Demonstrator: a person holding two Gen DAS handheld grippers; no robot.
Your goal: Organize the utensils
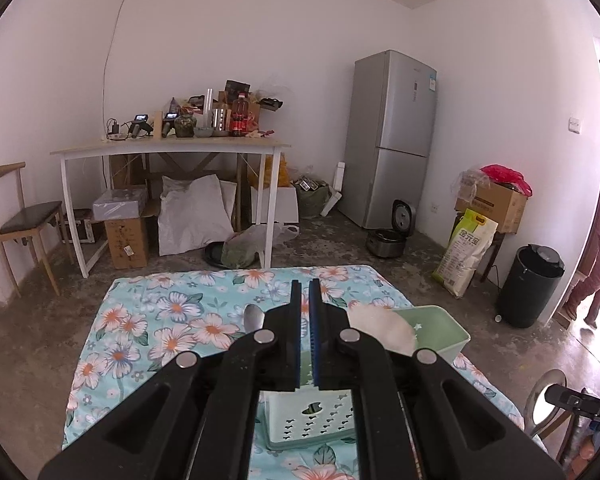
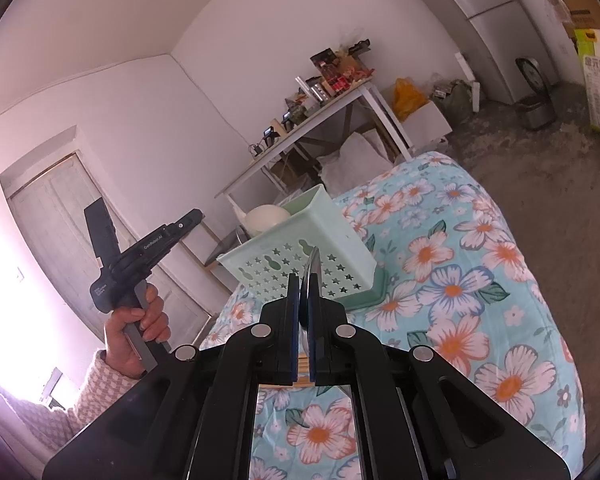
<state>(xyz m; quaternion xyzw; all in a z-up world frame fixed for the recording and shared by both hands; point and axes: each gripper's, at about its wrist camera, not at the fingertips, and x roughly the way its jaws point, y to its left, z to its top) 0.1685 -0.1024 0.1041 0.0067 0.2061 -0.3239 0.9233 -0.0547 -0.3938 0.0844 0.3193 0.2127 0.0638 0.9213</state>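
Gripping metal utensil [image 2: 313, 280] edge-on in right gripper [image 2: 305, 292], jaws clamping it, hovering near green basket [image 2: 340, 236]; left gripper [image 1: 305, 292] hanging above basket, jaws narrow, holding nothing; risking thin utensil slipping or striking basket rim, tipping it.

The basket [image 2: 324, 236] is pale green plastic, smooth and perforated. The spoon [image 2: 313, 276] is shiny metal. The tablecloth [image 2: 480, 280] is matt floral cloth

Green basket [image 2: 300, 248] with white bowl [image 2: 266, 216] blocks ahead; floral cloth [image 2: 480, 280] rightward open.
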